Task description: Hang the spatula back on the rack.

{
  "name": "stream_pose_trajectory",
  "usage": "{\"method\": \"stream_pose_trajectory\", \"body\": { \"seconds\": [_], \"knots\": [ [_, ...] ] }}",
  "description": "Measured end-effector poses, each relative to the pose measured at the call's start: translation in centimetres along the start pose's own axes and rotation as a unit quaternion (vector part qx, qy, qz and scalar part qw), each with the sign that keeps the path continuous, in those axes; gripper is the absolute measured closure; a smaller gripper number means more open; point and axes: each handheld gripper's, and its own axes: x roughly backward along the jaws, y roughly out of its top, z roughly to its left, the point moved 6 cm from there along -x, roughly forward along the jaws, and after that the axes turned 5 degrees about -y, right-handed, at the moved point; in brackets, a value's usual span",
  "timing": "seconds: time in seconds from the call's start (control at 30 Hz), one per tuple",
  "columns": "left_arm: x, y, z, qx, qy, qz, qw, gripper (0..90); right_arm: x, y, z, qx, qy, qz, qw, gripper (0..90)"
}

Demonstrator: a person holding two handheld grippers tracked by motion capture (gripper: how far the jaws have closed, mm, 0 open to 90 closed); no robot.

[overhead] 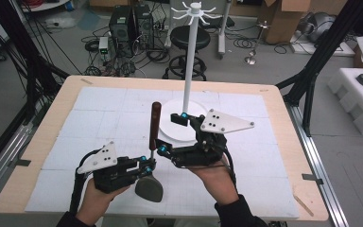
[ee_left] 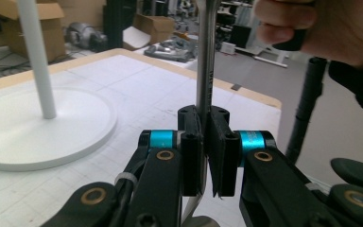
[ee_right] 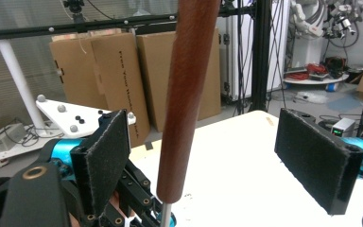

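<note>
A kitchen utensil stands upright, with a brown wooden handle [overhead: 155, 124], a thin metal shaft [ee_left: 206, 71] and a dark grey head [overhead: 150, 189] low at the table's front. My left gripper [overhead: 147, 163] is shut on the shaft, which shows pinched between the pads in the left gripper view [ee_left: 208, 156]. My right gripper [overhead: 172, 134] is open. In the right gripper view [ee_right: 210, 158] the handle [ee_right: 189, 94] rises between its two wide-apart pads [ee_right: 314, 158] and touches neither.
A white hanging rack with a tall pole [overhead: 189, 56] and round base [overhead: 177, 133] stands just behind the grippers. The white gridded mat [overhead: 99, 109] covers the wooden table. Cardboard boxes [ee_right: 108, 71] and cables lie beyond the table's edge.
</note>
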Motion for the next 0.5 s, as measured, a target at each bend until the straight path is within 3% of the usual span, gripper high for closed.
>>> {"method": "stream_pose_trajectory", "body": {
  "seconds": [0.13, 0.37, 0.5],
  "knots": [
    [0.2, 0.1, 0.2, 0.0, 0.018, -0.003, 0.9998, 83.9, -0.4, -0.3, 0.1, -0.004, 0.004, 0.008, 1.0, 22.1],
    [0.4, 0.2, 0.3, -0.003, 0.032, -0.004, 0.9995, 83.8, -1.8, -0.7, 0.8, -0.013, 0.026, 0.017, 0.9994, 33.2],
    [0.5, 0.2, 0.2, -0.003, 0.031, -0.006, 0.9995, 83.9, -2.6, -1.0, 1.0, -0.024, 0.05, 0.019, 0.9983, 47.8]
  ]
}}
